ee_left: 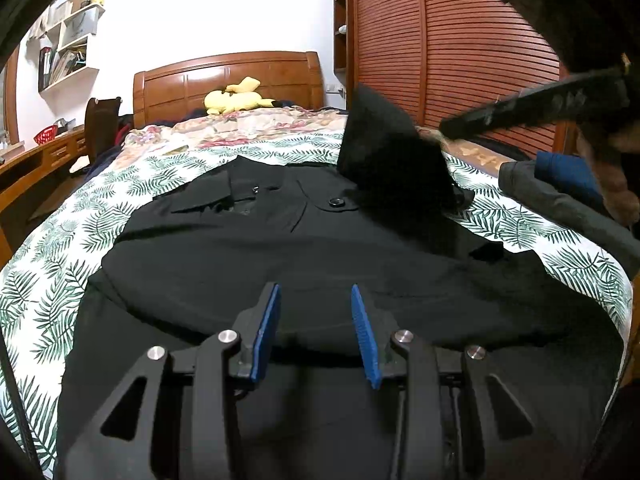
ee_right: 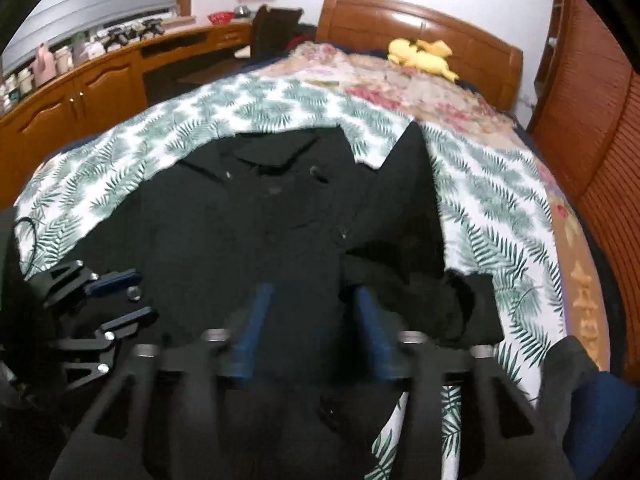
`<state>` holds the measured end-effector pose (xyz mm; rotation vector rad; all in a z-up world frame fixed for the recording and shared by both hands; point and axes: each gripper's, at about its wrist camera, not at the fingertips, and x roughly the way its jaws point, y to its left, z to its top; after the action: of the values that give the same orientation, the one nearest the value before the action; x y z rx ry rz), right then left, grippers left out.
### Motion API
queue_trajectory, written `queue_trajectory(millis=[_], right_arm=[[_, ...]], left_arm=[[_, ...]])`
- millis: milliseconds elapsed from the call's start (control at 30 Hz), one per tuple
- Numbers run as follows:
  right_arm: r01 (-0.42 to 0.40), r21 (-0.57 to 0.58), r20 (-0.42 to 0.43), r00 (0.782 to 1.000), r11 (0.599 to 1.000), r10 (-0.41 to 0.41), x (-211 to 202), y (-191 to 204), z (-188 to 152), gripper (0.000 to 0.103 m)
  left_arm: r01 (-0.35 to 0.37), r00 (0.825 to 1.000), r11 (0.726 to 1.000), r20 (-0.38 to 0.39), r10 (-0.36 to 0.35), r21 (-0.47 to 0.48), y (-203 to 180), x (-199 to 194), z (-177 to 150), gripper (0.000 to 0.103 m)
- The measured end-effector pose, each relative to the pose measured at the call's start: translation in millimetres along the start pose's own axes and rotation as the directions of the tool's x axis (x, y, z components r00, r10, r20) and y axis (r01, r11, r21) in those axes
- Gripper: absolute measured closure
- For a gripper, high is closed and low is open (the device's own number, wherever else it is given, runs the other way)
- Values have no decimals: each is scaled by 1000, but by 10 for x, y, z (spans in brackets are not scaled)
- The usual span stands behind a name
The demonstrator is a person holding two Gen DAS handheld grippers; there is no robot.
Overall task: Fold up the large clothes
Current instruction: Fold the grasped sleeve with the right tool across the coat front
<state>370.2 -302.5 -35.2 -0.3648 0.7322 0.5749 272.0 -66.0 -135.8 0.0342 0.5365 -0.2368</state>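
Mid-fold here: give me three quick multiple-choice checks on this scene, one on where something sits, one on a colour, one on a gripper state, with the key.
1. Where does the yellow plush toy lie?
A. By the wooden headboard
B. On the black garment
C. On the desk

2. What colour is the garment spread on the leaf-print sheet?
A. Red
B. Black
C. White

3. How do the left gripper jaws stand?
A. Clamped on a sleeve
B. Apart, with nothing between the pads
C. Clamped on the plush toy

Key: 1 A, the toy rests at the far end of the bed against the headboard. 2 B, the buttoned garment is black all over. 3 B, a clear gap shows between the blue pads, with cloth only below them.
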Motion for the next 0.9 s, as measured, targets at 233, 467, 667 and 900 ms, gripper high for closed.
queue_trajectory(millis=[233, 467, 667, 900], right_arm=[[63, 24, 91, 994, 998, -65, -244, -143, 173, 45], [185, 120, 11, 982, 975, -188, 181, -615, 103, 44], [261, 206, -74, 965, 943, -251, 596, -1089, -106, 40], [327, 276, -163, 943, 904, -291, 979, -1486, -285, 32]], left_arm=[[6, 1000, 1000, 1, -6, -2, -9, -14, 12, 68], [18, 1000, 1000, 10, -18, 2, 0, -101, 42, 68], [16, 1000, 1000, 11, -16, -6, 83, -165, 53, 68], [4, 1000, 1000, 15, -3, -26, 225, -227, 85, 68]])
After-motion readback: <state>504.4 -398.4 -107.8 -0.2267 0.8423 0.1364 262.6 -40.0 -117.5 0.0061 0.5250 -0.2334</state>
